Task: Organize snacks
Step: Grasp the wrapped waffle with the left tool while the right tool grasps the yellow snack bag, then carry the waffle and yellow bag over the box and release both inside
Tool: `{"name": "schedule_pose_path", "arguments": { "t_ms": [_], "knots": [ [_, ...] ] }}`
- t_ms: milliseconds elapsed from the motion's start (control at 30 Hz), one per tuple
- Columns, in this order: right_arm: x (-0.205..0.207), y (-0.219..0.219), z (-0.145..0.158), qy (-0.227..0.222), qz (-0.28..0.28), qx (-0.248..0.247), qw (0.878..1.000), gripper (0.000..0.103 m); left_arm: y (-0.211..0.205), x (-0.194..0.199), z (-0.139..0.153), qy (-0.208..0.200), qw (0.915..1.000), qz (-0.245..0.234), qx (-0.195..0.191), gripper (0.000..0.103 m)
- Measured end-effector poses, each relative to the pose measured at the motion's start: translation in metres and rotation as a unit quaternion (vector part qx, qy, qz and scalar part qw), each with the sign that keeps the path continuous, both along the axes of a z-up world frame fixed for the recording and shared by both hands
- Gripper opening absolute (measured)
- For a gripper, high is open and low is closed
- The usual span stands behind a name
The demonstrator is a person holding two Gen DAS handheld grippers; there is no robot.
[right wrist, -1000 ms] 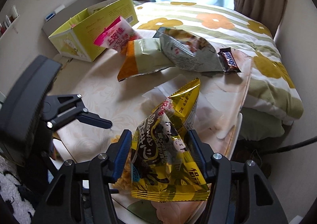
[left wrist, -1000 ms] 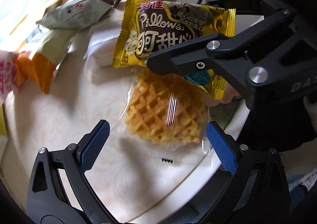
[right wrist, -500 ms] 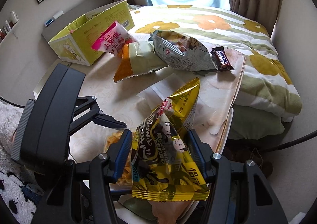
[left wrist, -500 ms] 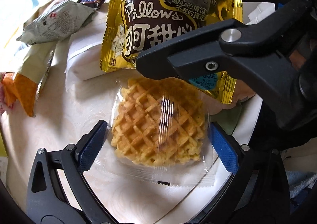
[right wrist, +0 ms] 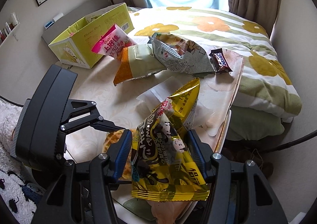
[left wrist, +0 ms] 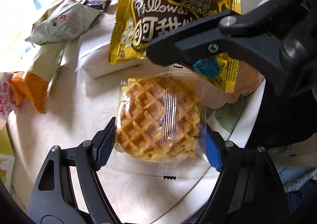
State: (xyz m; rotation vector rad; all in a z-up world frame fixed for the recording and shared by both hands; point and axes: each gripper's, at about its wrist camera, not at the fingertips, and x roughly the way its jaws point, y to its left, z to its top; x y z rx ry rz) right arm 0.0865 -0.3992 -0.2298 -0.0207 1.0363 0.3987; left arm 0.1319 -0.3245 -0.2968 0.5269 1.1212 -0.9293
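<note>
Left gripper (left wrist: 158, 144) clamps waffle pack (left wrist: 158, 122); right gripper (right wrist: 160, 156) grips Pillows bag (right wrist: 168, 150).

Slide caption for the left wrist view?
Left claw closed on wrapped waffle; right claw holds yellow Pillows bag above.

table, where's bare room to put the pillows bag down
Bare tabletop lies between the yellow box, the orange-green bag and the left gripper. The far edge is crowded with bags and a chocolate bar.
</note>
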Motion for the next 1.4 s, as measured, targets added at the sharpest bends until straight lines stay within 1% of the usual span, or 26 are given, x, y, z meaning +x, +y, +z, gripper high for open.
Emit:
{"name": "schedule_pose_path", "arguments": {
  "t_ms": [167,267,400,467,700,833,967,1033,1233,1333,1367,1400],
  "knots": [
    [0.002,0.002,0.009,-0.004,-0.003,0.009,1.0,0.053,0.005,0.001,0.017,-0.008,0.9997,0.019,-0.009,0.075],
    [0.002,0.007,0.02,-0.015,0.002,0.014,1.0,0.053,0.012,0.001,0.032,-0.026,0.9992,0.03,-0.011,0.075],
    [0.004,0.017,0.043,-0.04,0.008,0.027,0.999,0.053,0.029,0.0,0.056,-0.049,0.9974,0.051,-0.014,0.075],
    [0.006,0.022,0.054,-0.052,0.011,0.03,0.998,0.053,0.04,0.003,0.069,-0.066,0.9954,0.068,-0.016,0.075],
    [0.02,0.057,0.091,-0.086,0.032,0.037,0.995,0.053,0.081,0.021,0.111,-0.103,0.9875,0.116,-0.031,0.076],
    [0.031,0.081,0.111,-0.108,0.046,0.044,0.992,0.053,0.113,0.028,0.133,-0.121,0.9819,0.14,-0.041,0.075],
    [0.048,0.106,0.128,-0.125,0.038,0.047,0.99,0.053,0.149,0.047,0.15,-0.126,0.976,0.172,-0.044,0.076],
    [0.057,0.121,0.134,-0.128,0.039,0.057,0.989,0.053,0.171,0.069,0.155,-0.131,0.9728,0.185,-0.048,0.075],
    [0.092,0.182,0.149,-0.14,0.047,0.064,0.987,0.053,0.241,0.112,0.181,-0.147,0.9615,0.224,-0.06,0.076],
    [0.115,0.213,0.158,-0.145,0.047,0.074,0.986,0.053,0.278,0.132,0.193,-0.157,0.9557,0.241,-0.064,0.076],
    [0.131,0.234,0.162,-0.149,0.046,0.074,0.985,0.053,0.291,0.139,0.195,-0.161,0.9535,0.247,-0.064,0.075],
    [0.131,0.234,0.162,-0.149,0.046,0.074,0.985,0.053,0.304,0.147,0.198,-0.164,0.9513,0.254,-0.062,0.076]
  ]
}}
